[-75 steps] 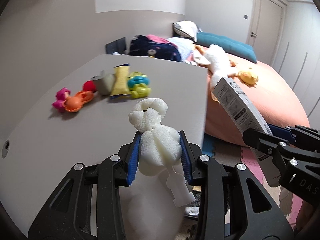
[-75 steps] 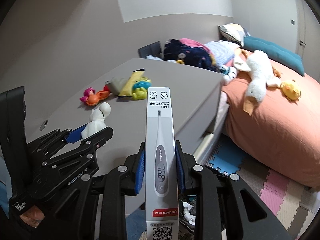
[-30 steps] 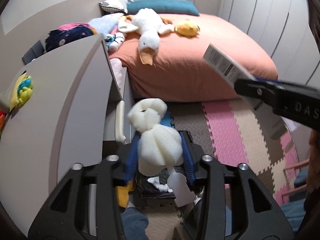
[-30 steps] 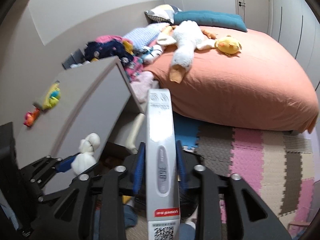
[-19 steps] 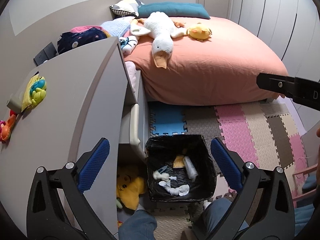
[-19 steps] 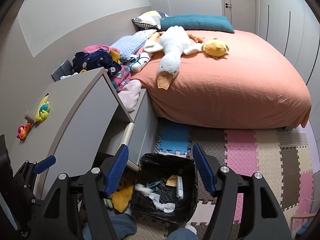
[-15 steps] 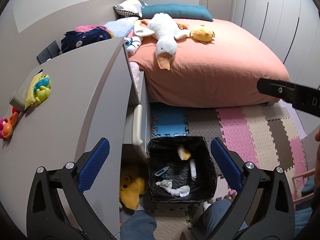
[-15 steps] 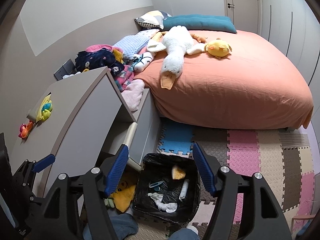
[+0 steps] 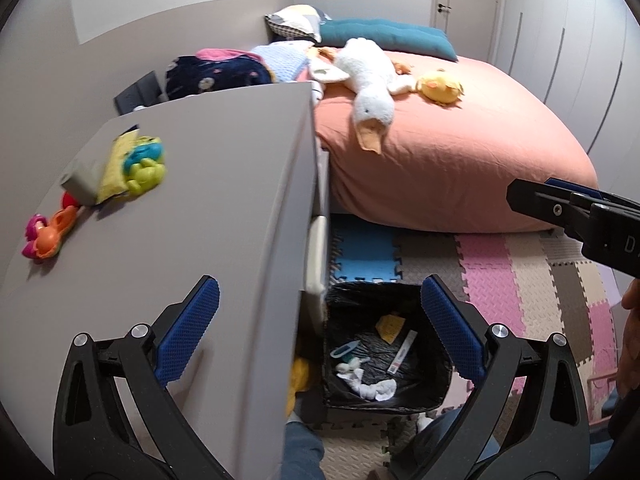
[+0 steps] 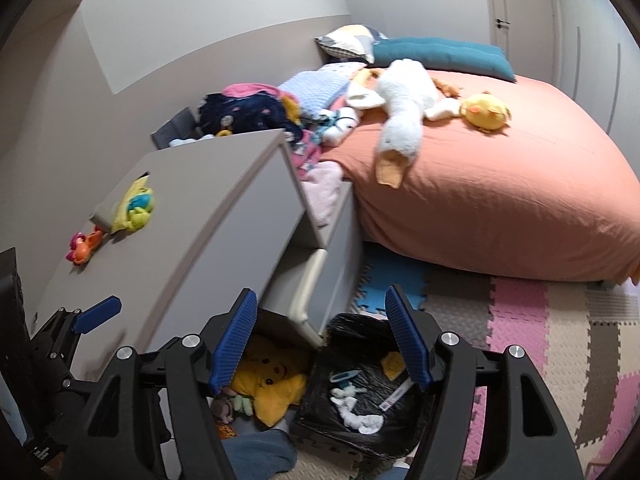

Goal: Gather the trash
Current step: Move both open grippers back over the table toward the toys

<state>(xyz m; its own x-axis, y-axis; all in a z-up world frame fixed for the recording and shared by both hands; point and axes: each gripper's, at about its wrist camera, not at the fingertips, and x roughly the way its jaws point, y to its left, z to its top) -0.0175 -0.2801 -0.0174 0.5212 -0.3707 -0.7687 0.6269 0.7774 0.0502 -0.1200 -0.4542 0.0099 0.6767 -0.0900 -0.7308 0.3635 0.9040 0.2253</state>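
Note:
A black-lined trash bin (image 9: 436, 360) stands on the floor beside the grey dresser; it also shows in the right wrist view (image 10: 320, 412). Inside lie white foam pieces (image 9: 372, 388), the thermometer box (image 9: 402, 352) and a yellow scrap (image 9: 390, 326). My left gripper (image 9: 320, 320) is open and empty above the bin and the dresser edge. My right gripper (image 10: 320, 344) is open and empty above the bin. The right gripper also shows at the right edge of the left wrist view (image 9: 576, 216).
The grey dresser top (image 9: 200, 220) carries a yellow packet (image 9: 116, 164), a green-blue toy (image 9: 144, 164) and an orange-pink toy (image 9: 44, 236). An open drawer (image 10: 316, 280) juts out above the bin. A bed (image 9: 460, 148) with plush toys lies behind. A yellow plush (image 10: 272, 384) sits beside the bin.
Both grippers opened and dropped the foam piece and the thermometer box into the bin. Since then both views have swung left, back toward the dresser top.

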